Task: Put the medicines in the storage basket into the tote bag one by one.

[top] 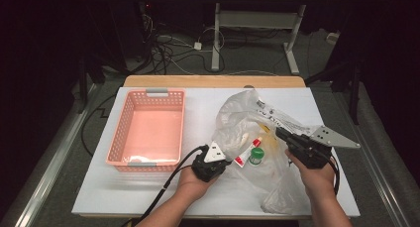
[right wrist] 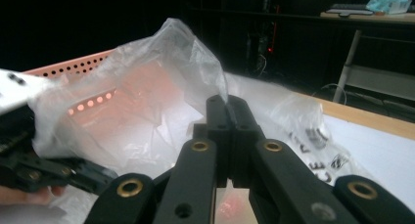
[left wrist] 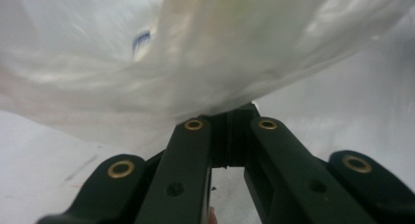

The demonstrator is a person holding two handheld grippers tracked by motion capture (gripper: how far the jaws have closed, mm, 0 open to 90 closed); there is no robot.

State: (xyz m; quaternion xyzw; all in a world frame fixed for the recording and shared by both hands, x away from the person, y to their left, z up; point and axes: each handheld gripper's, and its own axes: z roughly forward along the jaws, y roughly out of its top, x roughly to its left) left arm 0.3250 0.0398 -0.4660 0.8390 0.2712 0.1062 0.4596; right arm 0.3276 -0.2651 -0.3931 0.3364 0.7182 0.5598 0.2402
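Both grippers clenched on plastic bag (top: 257, 138): left gripper (top: 214, 163) pinches the bag's left rim, right gripper (top: 297, 140) its right rim, film nipped at the tips (right wrist: 226, 102). Bag sits mid-table btwn the hands, mouth facing away from the person, long axis running near-to-far. Tube (top: 248, 151) and green-capped item (top: 256, 155) lie inside, closer to left gripper. Pink basket (top: 148, 130) just left of bag, empty; table (top: 99, 197) otherwise bare. Nothing blocks a lift, I reckon.

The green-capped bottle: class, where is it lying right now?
In the high view, the green-capped bottle lies inside the clear plastic bag, right of the pink basket, beside a red-and-white tube and between the two grippers.
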